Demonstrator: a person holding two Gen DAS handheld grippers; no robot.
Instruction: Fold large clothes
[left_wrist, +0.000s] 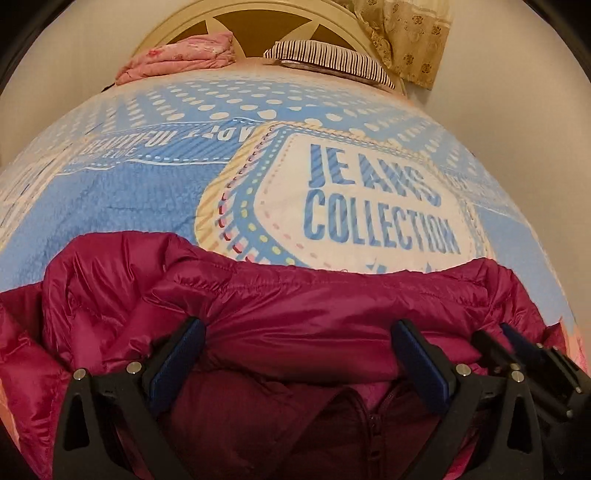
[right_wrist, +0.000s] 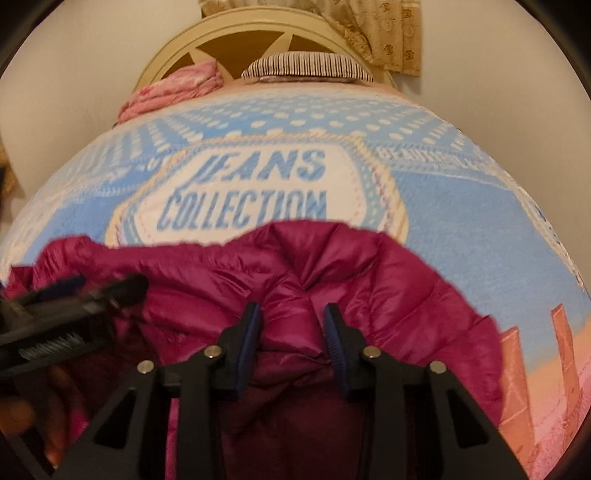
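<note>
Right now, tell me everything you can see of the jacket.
The jacket is a magenta quilted puffer of shiny, thin fabric, lying crumpled on the bedspread at its near end. A zipper runs down its darker lower part. The left gripper straddles a fold with jaws wide; the right gripper pinches a bunched ridge.

One magenta puffer jacket (left_wrist: 295, 314) lies at 6 o'clock on one bed (left_wrist: 147, 192). Two hand-held grippers show: the left hand-held gripper (left_wrist: 299, 354) and the right hand-held gripper (right_wrist: 293, 339). At 12 o'clock sit one striped pillow (left_wrist: 332, 59), one pink folded blanket (left_wrist: 177, 55), one headboard (left_wrist: 258, 22) and one curtain (left_wrist: 406, 37).
</note>
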